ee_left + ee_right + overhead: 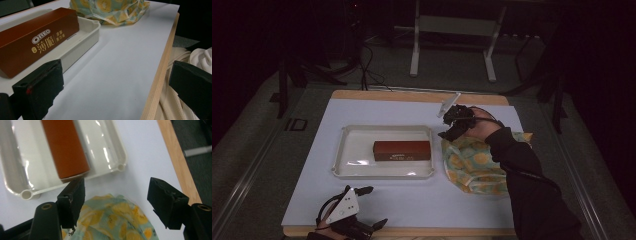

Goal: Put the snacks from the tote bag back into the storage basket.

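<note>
We are holding the right gripper (451,126) above the far edge of the lemon-print cloth bag (474,165), just right of the white tray (343,167). Its jaws are standing spread with nothing between them; in the right gripper view the bag (112,220) is lying below the gap, not pinched. We judge the bag to be the thing in hand, lying crumpled on the white mat (412,202), touching or nearly touching the tray's right rim.

The Oreo box (402,150) is lying lengthwise in the tray, probably parked there out of the way of the bag. We are resting the left gripper (373,206) at the near edge of the mat, jaws wide apart and empty, apparently waiting.

The bag's right part is sitting hidden under our dark sleeve (527,175), so we cannot tell whether it has handles or holds anything. The room beyond the table is too dark to read.
</note>
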`<move>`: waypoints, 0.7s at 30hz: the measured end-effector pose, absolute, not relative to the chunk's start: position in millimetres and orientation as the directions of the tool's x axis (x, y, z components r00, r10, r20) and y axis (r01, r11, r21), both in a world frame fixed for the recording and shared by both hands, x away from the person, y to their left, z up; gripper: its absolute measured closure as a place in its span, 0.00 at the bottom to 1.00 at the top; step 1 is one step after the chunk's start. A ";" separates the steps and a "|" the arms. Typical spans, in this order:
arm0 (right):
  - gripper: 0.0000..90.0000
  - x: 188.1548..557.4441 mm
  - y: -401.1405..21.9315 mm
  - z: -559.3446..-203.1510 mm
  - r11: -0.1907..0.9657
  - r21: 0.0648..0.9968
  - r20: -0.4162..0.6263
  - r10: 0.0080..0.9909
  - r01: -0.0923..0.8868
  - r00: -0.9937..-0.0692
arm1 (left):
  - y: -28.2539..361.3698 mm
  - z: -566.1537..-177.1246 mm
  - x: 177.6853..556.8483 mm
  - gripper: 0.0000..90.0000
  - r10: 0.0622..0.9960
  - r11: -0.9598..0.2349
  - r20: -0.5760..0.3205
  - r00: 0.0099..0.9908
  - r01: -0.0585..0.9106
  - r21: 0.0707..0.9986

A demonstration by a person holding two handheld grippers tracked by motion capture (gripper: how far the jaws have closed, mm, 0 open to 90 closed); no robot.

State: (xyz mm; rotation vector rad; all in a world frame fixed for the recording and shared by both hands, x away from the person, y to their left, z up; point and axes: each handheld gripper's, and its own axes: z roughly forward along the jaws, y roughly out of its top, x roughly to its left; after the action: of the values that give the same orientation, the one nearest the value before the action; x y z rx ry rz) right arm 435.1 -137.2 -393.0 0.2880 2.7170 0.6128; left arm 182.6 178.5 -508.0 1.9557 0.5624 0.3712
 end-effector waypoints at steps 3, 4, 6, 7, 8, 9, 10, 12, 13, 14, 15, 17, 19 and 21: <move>0.33 435.8 -145.7 -391.2 0.866 0.477 -0.289 0.317 0.152 -0.903 | 178.6 -508.1 182.5 0.00 0.540 -0.367 0.012 0.842 0.223 0.903; 0.32 436.4 -148.7 -390.6 0.857 0.489 -0.296 0.338 0.162 -0.893 | 178.7 -508.1 182.6 0.00 0.541 -0.366 0.012 0.841 0.223 0.903; 0.28 437.1 -154.8 -389.5 0.842 0.505 -0.294 0.376 0.191 -0.879 | 178.8 -508.1 182.6 0.00 0.540 -0.366 0.012 0.841 0.222 0.904; 0.26 437.6 -157.8 -389.2 0.834 0.513 -0.299 0.394 0.202 -0.869 | 178.7 -508.1 182.6 0.00 0.540 -0.367 0.012 0.842 0.222 0.903; 0.23 437.8 -160.7 -389.1 0.828 0.518 -0.300 0.410 0.214 -0.861 | 178.7 -508.1 182.7 0.00 0.539 -0.368 0.013 0.842 0.221 0.903; 0.22 437.5 -163.5 -389.1 0.823 0.521 -0.304 0.427 0.227 -0.852 | 178.6 -508.1 182.8 0.00 0.538 -0.369 0.014 0.843 0.221 0.903; 0.22 437.3 -166.6 -389.3 0.815 0.529 -0.299 0.441 0.238 -0.846 | 178.6 -508.1 182.8 0.00 0.538 -0.370 0.014 0.843 0.221 0.902; 0.20 436.7 -172.6 -390.3 0.801 0.541 -0.302 0.468 0.255 -0.831 | 178.6 -508.1 182.6 0.00 0.539 -0.368 0.014 0.842 0.221 0.903; 0.16 435.7 -175.6 -390.8 0.797 0.544 -0.299 0.477 0.263 -0.826 | 178.6 -508.1 182.5 0.00 0.540 -0.368 0.014 0.841 0.221 0.903; 0.13 434.5 -178.5 -391.8 0.794 0.547 -0.301 0.484 0.267 -0.822 | 178.7 -508.1 182.4 0.00 0.542 -0.368 0.014 0.840 0.222 0.903; 0.12 433.1 -181.7 -392.5 0.790 0.551 -0.309 0.493 0.269 -0.813 | 178.6 -508.1 182.6 0.00 0.542 -0.368 0.014 0.840 0.222 0.903; 0.12 431.8 -188.8 -392.8 0.772 0.569 -0.295 0.514 0.285 -0.806 | 178.5 -508.2 182.8 0.00 0.544 -0.367 0.013 0.839 0.223 0.903; 0.12 430.3 -195.3 -393.6 0.757 0.582 -0.288 0.535 0.298 -0.794 | 178.4 -508.2 182.8 0.00 0.543 -0.367 0.014 0.839 0.223 0.903; 0.12 427.6 -200.6 -395.4 0.750 0.591 -0.313 0.554 0.299 -0.771 | 178.4 -508.2 182.7 0.00 0.543 -0.370 0.015 0.840 0.223 0.902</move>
State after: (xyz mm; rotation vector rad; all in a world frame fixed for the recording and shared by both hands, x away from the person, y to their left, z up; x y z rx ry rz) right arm 427.6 -200.6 -395.4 0.6449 2.4696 0.7204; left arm 182.7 178.4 -508.2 1.9567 0.5673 0.3784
